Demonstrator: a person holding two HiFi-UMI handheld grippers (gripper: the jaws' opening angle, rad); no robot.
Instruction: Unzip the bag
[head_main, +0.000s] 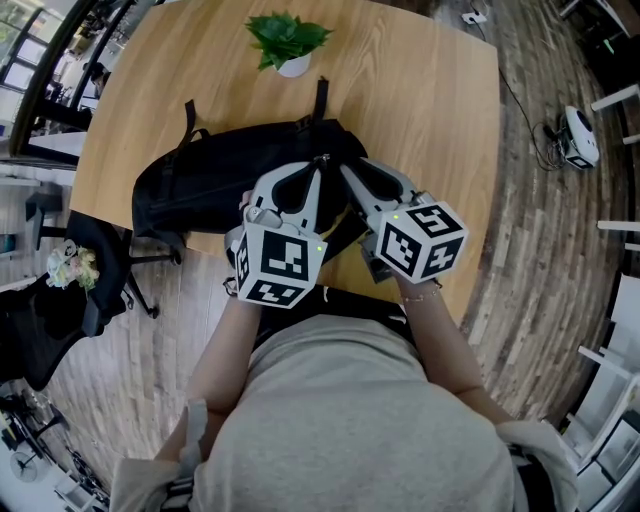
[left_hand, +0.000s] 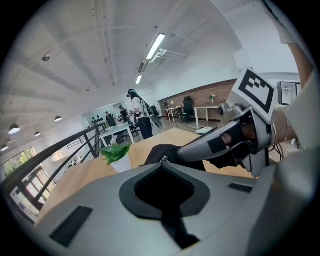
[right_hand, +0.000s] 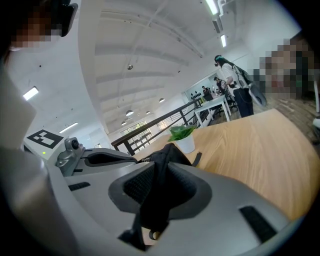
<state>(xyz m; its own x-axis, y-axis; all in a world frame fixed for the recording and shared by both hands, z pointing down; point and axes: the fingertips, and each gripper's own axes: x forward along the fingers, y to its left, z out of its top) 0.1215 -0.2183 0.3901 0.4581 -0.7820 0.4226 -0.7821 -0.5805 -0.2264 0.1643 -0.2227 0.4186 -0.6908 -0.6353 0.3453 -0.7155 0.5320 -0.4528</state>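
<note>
I read the left tongs (left_hand: 162, 161) as clenched: their 2 tips meet on the small metal zipper pull (left_hand: 163, 158) at the top of the black bag (head_main: 215, 180). My right tongs (right_hand: 165, 159) are grasping the bag too, with a fold of its black fabric pinched between the 2 pads and a strip of it running down through the gap. In the head view both tongs point away from me and converge on the bag's right end, close beside each other, and their 2 marker cubes (head_main: 275, 258) sit nearest my chest.

The bag lies flat on the wooden table (head_main: 430, 90), near its front edge, its long side running left to right. 2 black straps stick out from its far edge toward the middle of the table. A potted plant (head_main: 288, 42), green leaves in a white pot, stands behind the bag near the table's far edge, well apart from it. Wood-plank floor (head_main: 540, 250) surrounds the table.
</note>
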